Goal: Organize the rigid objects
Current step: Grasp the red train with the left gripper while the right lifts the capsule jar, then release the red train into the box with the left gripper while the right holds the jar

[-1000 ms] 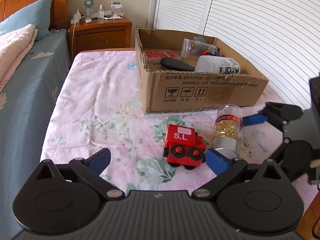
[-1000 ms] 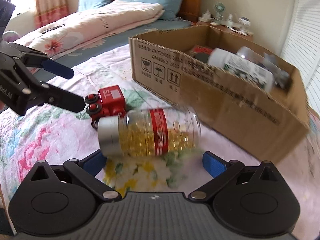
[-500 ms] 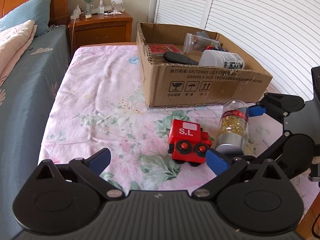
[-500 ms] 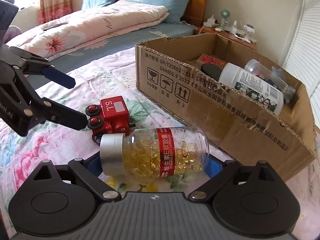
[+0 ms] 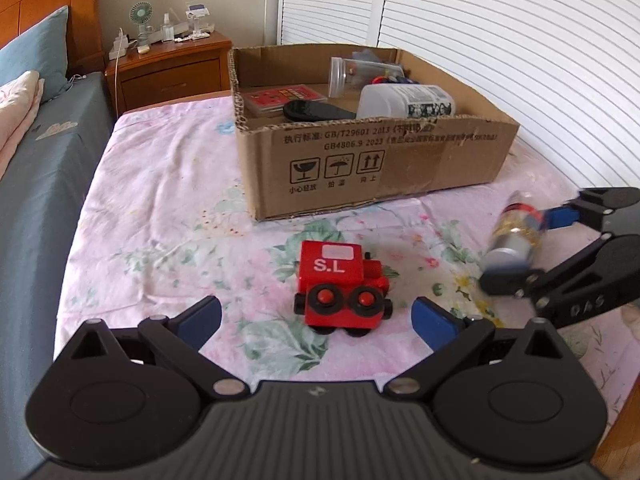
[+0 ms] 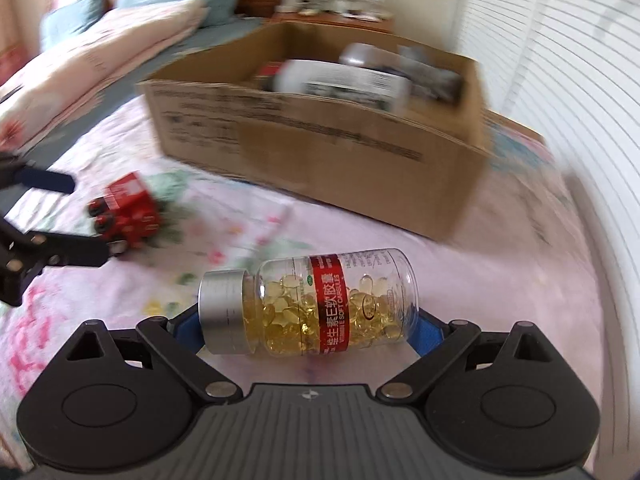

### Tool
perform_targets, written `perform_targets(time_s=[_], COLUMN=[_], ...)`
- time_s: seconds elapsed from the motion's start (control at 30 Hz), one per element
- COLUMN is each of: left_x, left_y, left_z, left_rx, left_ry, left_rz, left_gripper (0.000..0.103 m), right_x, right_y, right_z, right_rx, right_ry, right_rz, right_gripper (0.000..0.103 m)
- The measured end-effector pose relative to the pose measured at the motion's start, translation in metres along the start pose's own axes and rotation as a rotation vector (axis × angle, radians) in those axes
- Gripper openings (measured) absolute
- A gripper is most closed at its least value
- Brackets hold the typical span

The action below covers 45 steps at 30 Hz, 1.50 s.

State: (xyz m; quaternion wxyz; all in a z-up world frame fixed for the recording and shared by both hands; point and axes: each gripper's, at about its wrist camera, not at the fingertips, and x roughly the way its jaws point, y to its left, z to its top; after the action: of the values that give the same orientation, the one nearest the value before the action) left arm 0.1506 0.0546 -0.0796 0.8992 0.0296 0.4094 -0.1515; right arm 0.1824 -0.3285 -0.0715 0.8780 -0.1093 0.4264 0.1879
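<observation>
Bottle [image 6: 308, 306] of yellow capsules sits crosswise between my right gripper's [image 6: 308, 326] blue pads, one pad against the silver cap end and the other against the clear base, so the jaws are closed on it end to end. It lies on its side, red label band facing up toward the camera. From my left wrist camera I see the same bottle [image 5: 514, 236] blurred and off to the right, pinched in the right gripper [image 5: 524, 244], which looks raised clear of the bedspread [image 5: 160, 208], though I cannot be sure of that.

My left gripper [image 5: 316, 318] is wide open and holds nothing. Its pads sit low over the pink floral bedspread, with the red train [image 5: 342, 284] just ahead of them, roughly centred in the gap and nearer the right pad. I cannot tell if that pad touches it. The train stands on its wheels, with "S.L" in white on the near face of its cab.

Beyond the train is the box [image 5: 376, 164], open-topped, already holding a white bottle [image 5: 404, 101], a clear jar [image 5: 348, 76], a black object [image 5: 312, 111] and a red flat pack [image 5: 284, 98]. From the right wrist camera the box [image 6: 320, 152] is well beyond the bottle and the train [image 6: 126, 210] is off to the left, both blurred.
</observation>
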Motion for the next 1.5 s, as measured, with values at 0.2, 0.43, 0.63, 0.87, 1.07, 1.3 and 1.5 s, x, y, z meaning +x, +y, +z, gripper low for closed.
perform_targets(time_s=[0.2, 0.43, 0.63, 0.87, 1.07, 1.3, 1.5], left_x=[0.016, 0.022, 0.019, 0.020, 0.022, 0.023, 0.023], left_y=[-0.007, -0.011, -0.018, -0.023, -0.023, -0.025, -0.024], left_z=[0.002, 0.002, 0.006, 0.006, 0.008, 0.010, 0.010], left_rx=[0.032, 0.033, 0.036, 0.045, 0.064, 0.071, 0.063], left_ry=[0.004, -0.012, -0.017, -0.023, -0.027, -0.022, -0.018], left_rz=[0.028, 0.044, 0.036, 0.040, 0.047, 0.039, 0.035], left_gripper=[0.098, 0.085, 0.057, 0.056, 0.058, 0.056, 0.056], right_x=[-0.001, -0.004, -0.005, -0.005, -0.006, -0.005, -0.008], right_y=[-0.005, -0.006, -0.004, -0.004, -0.005, -0.006, -0.005], right_z=[-0.010, -0.013, -0.015, -0.016, -0.016, -0.015, -0.009], right_rx=[0.052, 0.044, 0.039, 0.037, 0.030, 0.017, -0.012], right_ry=[-0.011, -0.024, -0.023, -0.025, -0.035, -0.039, -0.053], right_rz=[-0.029, -0.022, -0.018, -0.018, -0.011, -0.001, 0.004], right_gripper=[0.103, 0.103, 0.103, 0.103, 0.103, 0.103, 0.103])
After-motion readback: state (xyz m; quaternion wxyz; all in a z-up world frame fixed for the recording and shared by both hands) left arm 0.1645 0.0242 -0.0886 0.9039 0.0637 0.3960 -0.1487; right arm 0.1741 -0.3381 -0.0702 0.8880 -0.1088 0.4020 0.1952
